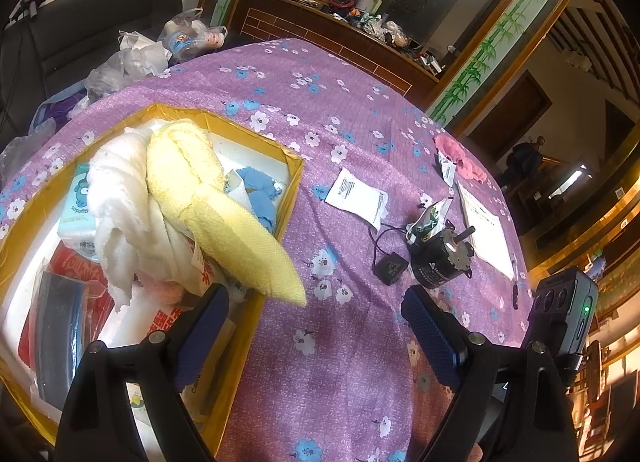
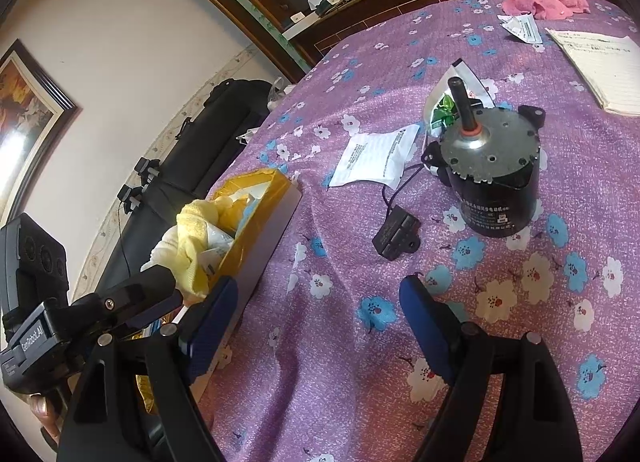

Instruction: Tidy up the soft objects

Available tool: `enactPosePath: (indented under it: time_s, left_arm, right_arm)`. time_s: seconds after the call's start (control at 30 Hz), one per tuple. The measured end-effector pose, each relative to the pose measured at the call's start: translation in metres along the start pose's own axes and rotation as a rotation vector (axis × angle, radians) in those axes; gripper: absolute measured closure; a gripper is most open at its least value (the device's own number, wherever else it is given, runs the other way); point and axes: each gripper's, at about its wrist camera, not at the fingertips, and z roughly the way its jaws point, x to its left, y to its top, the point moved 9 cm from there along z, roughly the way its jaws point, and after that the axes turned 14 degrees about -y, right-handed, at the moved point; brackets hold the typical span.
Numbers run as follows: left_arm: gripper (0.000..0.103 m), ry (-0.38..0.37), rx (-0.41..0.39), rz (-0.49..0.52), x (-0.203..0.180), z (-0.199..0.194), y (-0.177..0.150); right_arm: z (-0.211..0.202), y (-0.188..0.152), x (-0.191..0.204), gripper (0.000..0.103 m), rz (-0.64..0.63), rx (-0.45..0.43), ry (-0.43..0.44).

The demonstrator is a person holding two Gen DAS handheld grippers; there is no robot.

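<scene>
Both my grippers, left and right, hung with jaws apart and empty over purple flowered cloth, while the crumpled pink fluffy towel lay well off at one o'clock, lengthwise across, nearer my right hand.

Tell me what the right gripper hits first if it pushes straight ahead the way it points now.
Likely the bare purple tablecloth first: the open right gripper points down at it. The small black box lies further along, though depth is hard to judge.

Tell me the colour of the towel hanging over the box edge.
Pale yellow towel; clearest in the left wrist view.
</scene>
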Motion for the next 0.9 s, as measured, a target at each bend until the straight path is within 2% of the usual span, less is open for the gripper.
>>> enactPosePath:
  time_s: [0.43, 0.7, 0.9]
  left_arm:
    - [0.011, 0.0, -0.001, -0.002, 0.001, 0.0, 0.0]
    - [0.011, -0.007, 0.005, -0.016, 0.002, 0.001, -0.003]
    - [0.011, -0.011, 0.004, -0.024, 0.003, 0.0, -0.003]
  right_arm:
    - [-0.002, 0.001, 0.001, 0.02, 0.0, -0.008, 0.007]
    - [-0.016, 0.005, 0.013, 0.02, -0.029, -0.063, 0.054]
    - [-0.02, 0.008, 0.013, 0.02, -0.021, -0.08, 0.052]
